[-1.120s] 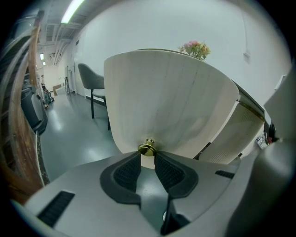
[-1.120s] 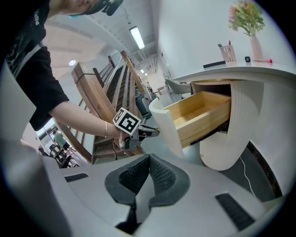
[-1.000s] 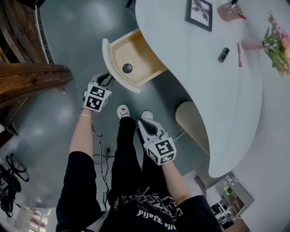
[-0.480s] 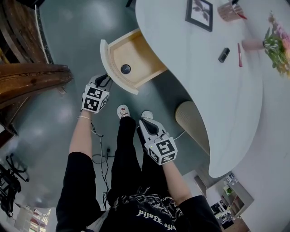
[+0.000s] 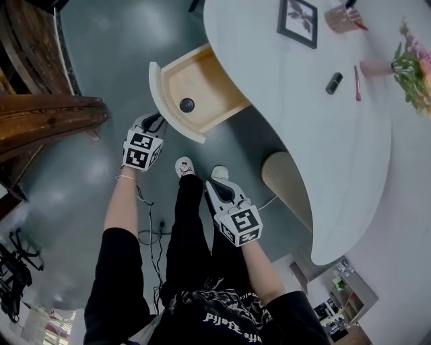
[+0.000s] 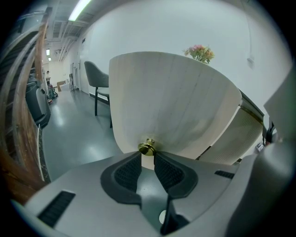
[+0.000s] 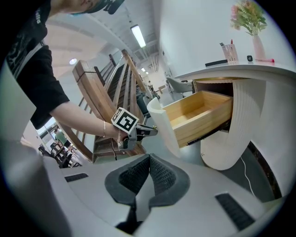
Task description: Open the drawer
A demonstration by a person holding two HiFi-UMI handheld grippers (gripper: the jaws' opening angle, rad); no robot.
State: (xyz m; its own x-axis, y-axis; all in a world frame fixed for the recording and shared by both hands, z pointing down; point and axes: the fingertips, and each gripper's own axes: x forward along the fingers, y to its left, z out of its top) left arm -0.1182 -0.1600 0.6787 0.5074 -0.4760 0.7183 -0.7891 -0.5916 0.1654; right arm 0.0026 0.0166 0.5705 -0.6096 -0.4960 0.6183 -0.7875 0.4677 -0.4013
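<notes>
Drawer (image 5: 210, 91) of pale wood stands pulled well out from under the white curved desk (image 5: 316, 148), with its rounded front panel toward the person. Judged from that, the opening is done or nearly so.

At far left is a dark wooden frame (image 5: 47, 118), well apart from the work. Next comes the left gripper (image 5: 156, 122), aimed downward at the drawer front. Its own view shows the jaws drawn in on the small brass knob (image 6: 147, 148), which is pinched at their very tips. Inside the drawer lies one small dark round thing (image 5: 187, 105), too small to name. Further right, the right gripper (image 5: 217, 186) hangs near the person's shoes (image 5: 183, 166), jaws pressed together on nothing and taking no part. On the desk top at right stand a picture frame (image 5: 296, 21), a pink cup (image 5: 339, 18) and a vase of flowers (image 5: 374, 66).

The hold on the knob looks shallow, so a tug off the drawer's own line could let the knob slip out of the tips. A further hard pull might bring the drawer off its runners, since nothing shows how much of it remains under the desk. A jerk could also send the round thing sliding.

The runners, any end stop and the drawer's rear are covered by the desk top. In the head view the knob is hidden behind the gripper. In the left gripper view the jaws hide the knob's stem, so how deep the grip goes cannot be told.
</notes>
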